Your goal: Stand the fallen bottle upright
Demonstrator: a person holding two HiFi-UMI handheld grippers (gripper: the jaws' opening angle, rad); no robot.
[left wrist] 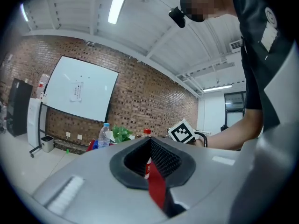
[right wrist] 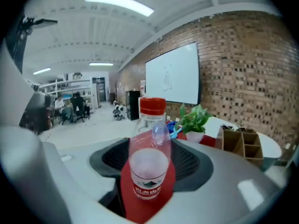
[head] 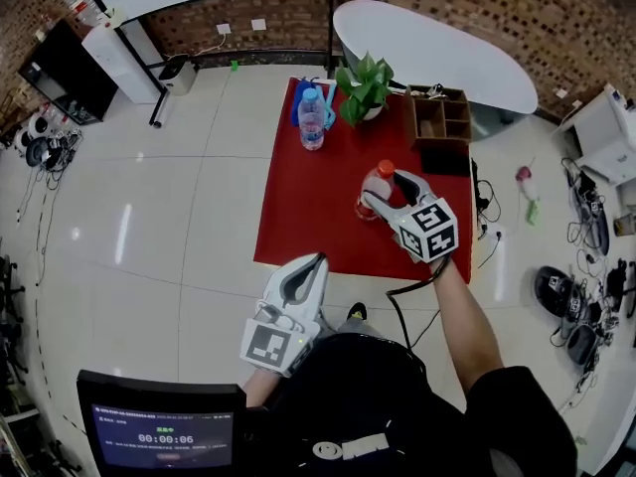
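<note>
Bottle [right wrist: 149, 157] (clear plastic, red cap, red-and-white label) upright on the red mat [head: 298, 217], toward its right side in the head view. Right gripper [head: 382, 189] clasps it, jaws parted only to the bottle's width. Left gripper [head: 316, 262], jaws pressed together and empty, hangs just off the mat's near edge.

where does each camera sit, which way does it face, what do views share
Head view: on the person's head, looking down at the red table; the left gripper, right gripper and right arm show.
Left gripper view: on the left gripper, facing the whiteboard; its shut jaws and the person's torso show.
Right gripper view: on the right gripper, facing the red-capped bottle upright between its jaws.
Shared: all three show that bottle and the potted plant.
</note>
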